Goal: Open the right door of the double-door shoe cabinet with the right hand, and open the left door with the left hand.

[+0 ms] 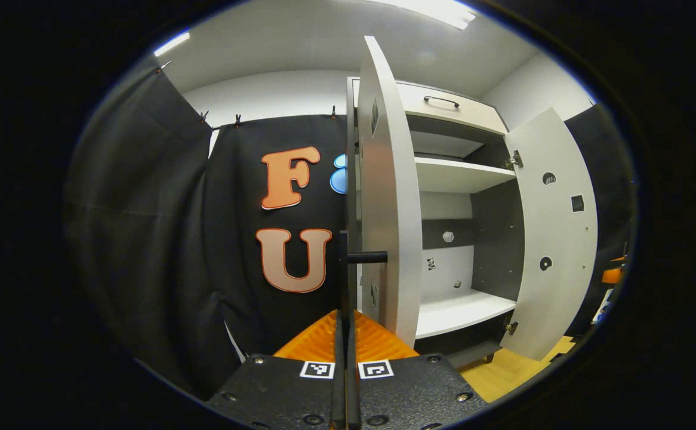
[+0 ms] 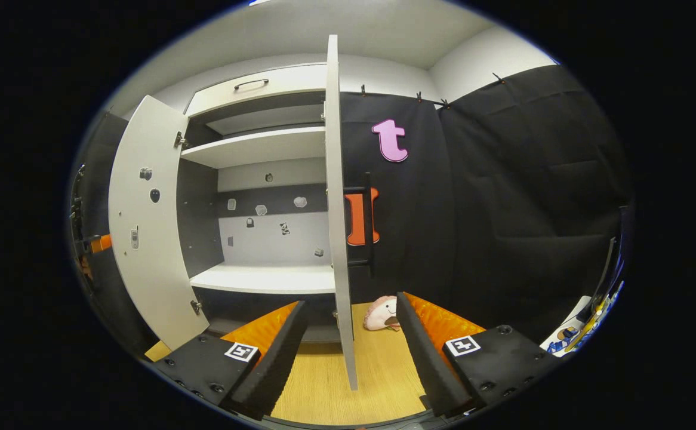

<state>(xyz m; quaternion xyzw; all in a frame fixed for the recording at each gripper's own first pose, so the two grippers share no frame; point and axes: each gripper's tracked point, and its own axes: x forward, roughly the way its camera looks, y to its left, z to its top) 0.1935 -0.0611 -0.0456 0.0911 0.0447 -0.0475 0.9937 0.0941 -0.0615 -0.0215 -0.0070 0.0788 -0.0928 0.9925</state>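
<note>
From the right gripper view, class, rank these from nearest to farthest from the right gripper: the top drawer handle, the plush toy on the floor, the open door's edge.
1. Door edge: between the right gripper's open fingers, not touched.
2. Plush toy: on the floor just beyond, right of the door.
3. Drawer handle: high on the cabinet, upper left, farthest.

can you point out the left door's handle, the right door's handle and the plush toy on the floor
left door's handle (image 1: 367, 257), left gripper view: on the black crossbar sticking out from the door.
right door's handle (image 2: 368, 221), right gripper view: on the vertical black bar, about mid-height.
plush toy (image 2: 382, 313), right gripper view: on its pink body, on the wooden floor.
</note>
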